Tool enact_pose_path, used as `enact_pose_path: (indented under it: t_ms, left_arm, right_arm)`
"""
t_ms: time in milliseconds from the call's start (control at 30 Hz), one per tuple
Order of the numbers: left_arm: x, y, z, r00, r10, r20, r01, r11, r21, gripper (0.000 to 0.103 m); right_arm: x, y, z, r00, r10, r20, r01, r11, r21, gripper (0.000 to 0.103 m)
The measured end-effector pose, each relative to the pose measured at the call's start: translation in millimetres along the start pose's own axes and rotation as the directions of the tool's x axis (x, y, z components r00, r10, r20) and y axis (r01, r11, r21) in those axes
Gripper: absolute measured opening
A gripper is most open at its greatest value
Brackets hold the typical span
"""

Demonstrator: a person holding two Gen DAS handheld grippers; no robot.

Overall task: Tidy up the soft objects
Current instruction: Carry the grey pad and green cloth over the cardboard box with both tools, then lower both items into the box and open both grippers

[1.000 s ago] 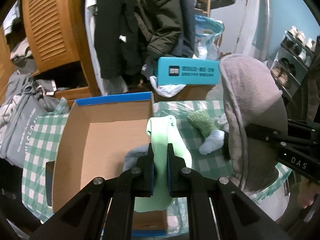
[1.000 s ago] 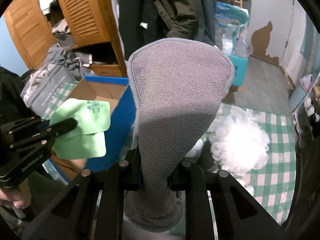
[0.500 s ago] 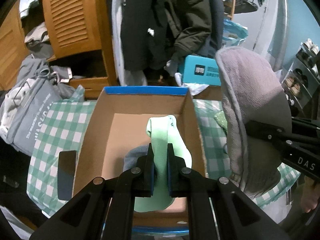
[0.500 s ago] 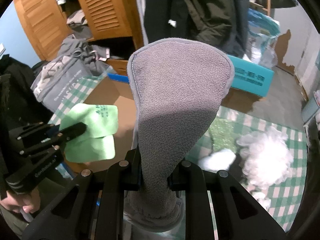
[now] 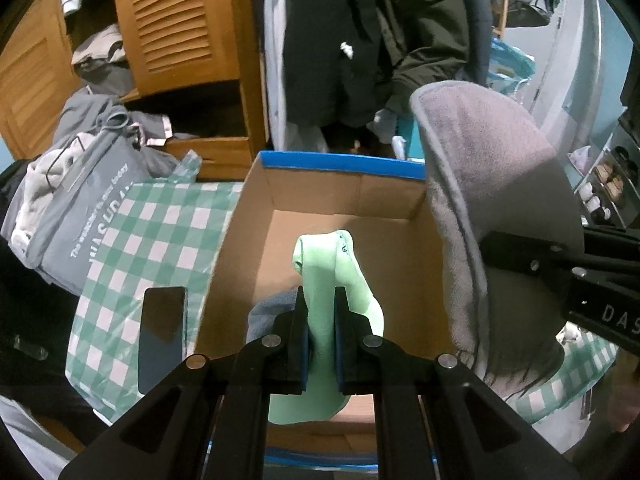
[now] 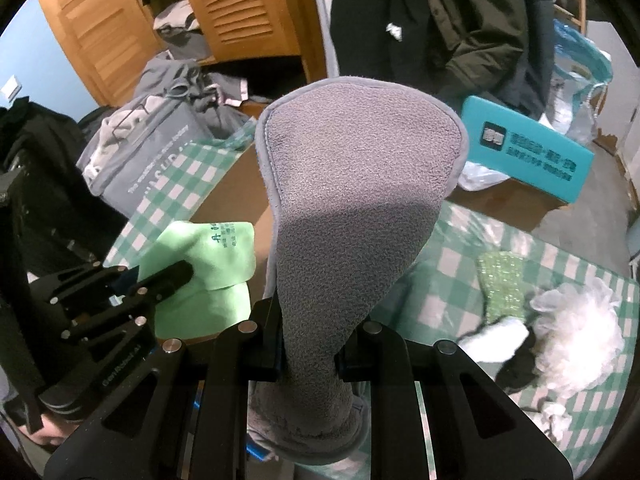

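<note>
upright, the grey cloth [image 6: 352, 208] stands lengthwise from the right hand-held gripper [image 6: 308, 356].

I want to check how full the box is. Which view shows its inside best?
The left wrist view: it looks straight into the cardboard box, showing its bare floor and walls. In the right wrist view only a sliver of its wall shows behind the grey cloth.

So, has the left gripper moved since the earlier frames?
Yes. The left gripper, shut on the green cloth, has swung left: the box now sits centred under it.
</note>
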State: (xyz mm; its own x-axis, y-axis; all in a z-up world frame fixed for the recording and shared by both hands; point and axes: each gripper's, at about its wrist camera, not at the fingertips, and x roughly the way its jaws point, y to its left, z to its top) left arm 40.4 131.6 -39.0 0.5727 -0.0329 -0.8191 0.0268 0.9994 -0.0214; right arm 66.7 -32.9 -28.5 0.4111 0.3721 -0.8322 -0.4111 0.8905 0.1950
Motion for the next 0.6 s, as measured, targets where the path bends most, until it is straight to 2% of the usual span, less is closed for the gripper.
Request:
enact_pose_path:
  t_ms: [267, 333, 367, 433, 467, 533, 600]
  left_arm:
    - [21, 16, -3, 0.998, 0.019, -0.064, -0.02, 1.0, -0.015, 0.011]
    - [24, 19, -4, 0.997, 0.028, -0.077, -0.029, 0.999, -0.018, 0.013]
    - [25, 21, -4, 0.996, 0.026, -0.086, -0.028, 0.999, -0.023, 0.018]
    - [24, 25, -4, 0.996, 0.007, -0.09, -0.011, 0.999, -0.049, 0.031]
    - [22, 28, -3, 0.997, -0.001, -0.082, -0.004, 0.998, -0.065, 0.039]
    - [17, 30, -1, 0.998, -0.006, -0.063, 0.001, 0.997, -0.078, 0.042]
    - [15, 31, 0, 0.998, -0.005, -0.055, 0.001, 0.997, -0.082, 0.043]
  right_arm:
    - [33, 15, 4, 0.998, 0.013, -0.062, -0.014, 1.0, -0.007, 0.017]
    - [37, 17, 5, 0.997, 0.014, -0.072, -0.015, 1.0, -0.008, 0.028]
    - [39, 18, 6, 0.997, 0.007, -0.074, -0.008, 1.0, -0.005, 0.029]
    - [39, 19, 7, 0.997, 0.007, -0.074, -0.007, 1.0, -0.002, 0.042]
    - [38, 20, 7, 0.998, 0.007, -0.069, -0.007, 1.0, -0.002, 0.045]
    - [35, 20, 8, 0.999, 0.002, -0.053, -0.002, 1.0, 0.0, 0.056]
    - [31, 20, 8, 0.999, -0.001, -0.043, 0.001, 1.0, 0.002, 0.057]
